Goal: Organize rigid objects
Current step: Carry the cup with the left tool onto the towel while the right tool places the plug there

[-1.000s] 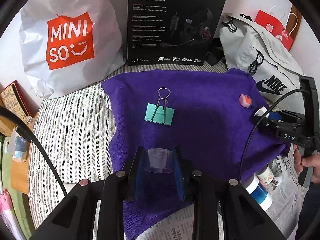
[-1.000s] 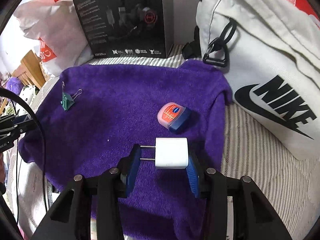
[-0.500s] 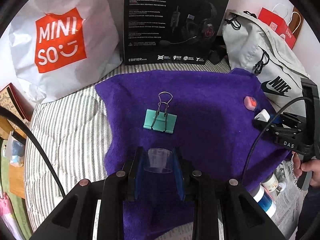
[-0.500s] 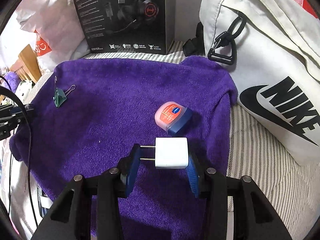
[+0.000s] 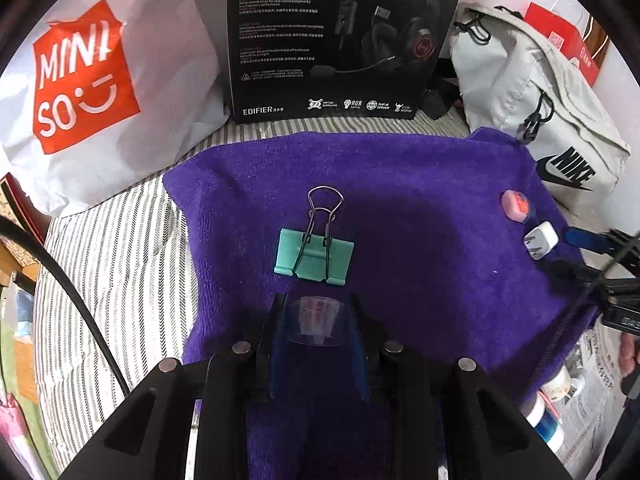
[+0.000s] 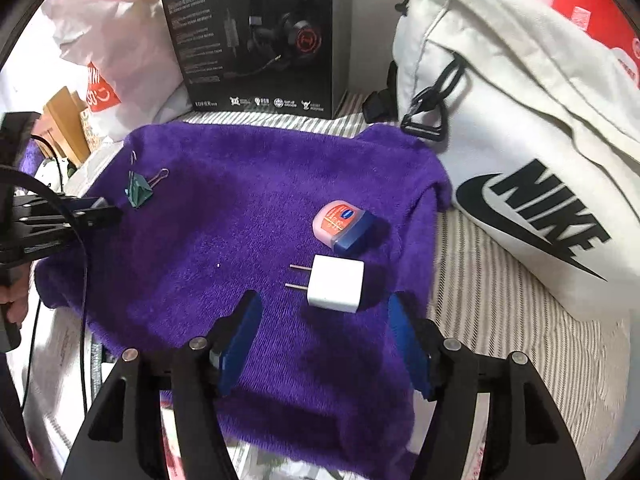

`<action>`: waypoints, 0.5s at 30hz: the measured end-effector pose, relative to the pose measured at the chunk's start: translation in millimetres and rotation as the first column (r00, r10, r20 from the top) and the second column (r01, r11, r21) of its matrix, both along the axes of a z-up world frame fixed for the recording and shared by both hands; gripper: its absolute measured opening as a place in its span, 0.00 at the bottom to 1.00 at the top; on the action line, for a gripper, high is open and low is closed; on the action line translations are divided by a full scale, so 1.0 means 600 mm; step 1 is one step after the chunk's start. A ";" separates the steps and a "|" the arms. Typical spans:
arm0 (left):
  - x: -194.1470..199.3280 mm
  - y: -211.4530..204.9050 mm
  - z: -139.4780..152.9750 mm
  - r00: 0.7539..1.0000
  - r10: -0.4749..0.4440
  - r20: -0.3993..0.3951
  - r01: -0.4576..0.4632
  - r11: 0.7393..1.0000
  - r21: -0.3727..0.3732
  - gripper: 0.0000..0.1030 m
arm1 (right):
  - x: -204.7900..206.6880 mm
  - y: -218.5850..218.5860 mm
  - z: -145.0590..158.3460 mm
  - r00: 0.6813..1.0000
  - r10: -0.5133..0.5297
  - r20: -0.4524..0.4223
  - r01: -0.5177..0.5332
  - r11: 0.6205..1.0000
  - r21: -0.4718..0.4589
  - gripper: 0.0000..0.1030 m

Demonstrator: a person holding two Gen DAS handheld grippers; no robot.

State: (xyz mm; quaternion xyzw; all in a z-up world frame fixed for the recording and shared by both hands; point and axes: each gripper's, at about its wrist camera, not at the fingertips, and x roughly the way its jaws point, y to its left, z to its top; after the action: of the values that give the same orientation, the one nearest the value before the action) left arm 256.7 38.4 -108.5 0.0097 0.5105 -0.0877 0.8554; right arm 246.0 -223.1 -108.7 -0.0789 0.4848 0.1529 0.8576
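Two grippers: left gripper [image 5: 317, 322] clamping small clear plastic cup [image 5: 316, 320]; right gripper [image 6: 324, 326] opening behind white plastic plug adapter [image 6: 335, 288], untouched

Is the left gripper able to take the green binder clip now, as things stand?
Probably not yet. The binder clip lies on the purple towel just ahead of the left gripper with nothing between, but that gripper is shut on a small clear cup, so it must release that first.

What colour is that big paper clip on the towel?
The binder clip is mint green, with silver wire handles; clearest in the left wrist view.
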 end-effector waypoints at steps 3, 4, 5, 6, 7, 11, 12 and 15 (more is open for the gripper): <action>0.006 -0.005 -0.007 1.000 -0.003 -0.004 0.003 1.000 0.017 0.26 | -0.012 -0.008 0.008 1.000 -0.002 0.000 0.002 1.000 0.019 0.63; 0.007 -0.007 -0.008 1.000 -0.003 0.002 0.003 1.000 0.022 0.26 | -0.017 -0.010 0.010 1.000 -0.004 0.001 0.004 1.000 0.023 0.63; 0.006 -0.008 -0.008 1.000 -0.004 0.002 0.004 1.000 0.026 0.26 | -0.022 -0.012 0.013 1.000 -0.004 0.002 0.004 1.000 0.024 0.63; 0.006 -0.010 -0.009 1.000 -0.009 0.004 0.009 0.999 0.036 0.26 | -0.027 -0.013 0.015 1.000 -0.004 0.003 0.003 1.000 0.026 0.63; 0.006 -0.011 -0.009 1.000 -0.011 0.006 0.011 0.999 0.041 0.26 | -0.033 -0.015 0.017 1.000 -0.004 0.003 0.004 1.000 0.028 0.63; 0.003 -0.016 -0.011 1.000 -0.018 0.014 0.017 0.998 0.060 0.26 | -0.047 -0.021 0.020 1.000 -0.012 0.001 0.012 0.999 0.042 0.63; 0.002 -0.017 -0.012 1.000 -0.020 0.016 0.018 0.998 0.065 0.26 | -0.051 -0.023 0.021 1.000 -0.016 0.001 0.016 0.999 0.047 0.63; 0.001 -0.018 -0.013 1.000 -0.020 0.015 0.019 0.997 0.071 0.27 | -0.058 -0.025 0.023 1.000 -0.023 0.000 0.023 0.998 0.052 0.63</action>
State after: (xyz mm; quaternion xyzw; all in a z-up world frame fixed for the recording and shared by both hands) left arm 257.3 27.6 -116.0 0.0455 0.5064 -0.0780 0.8576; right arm 211.3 -238.2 -94.9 -0.0510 0.4814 0.1556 0.8611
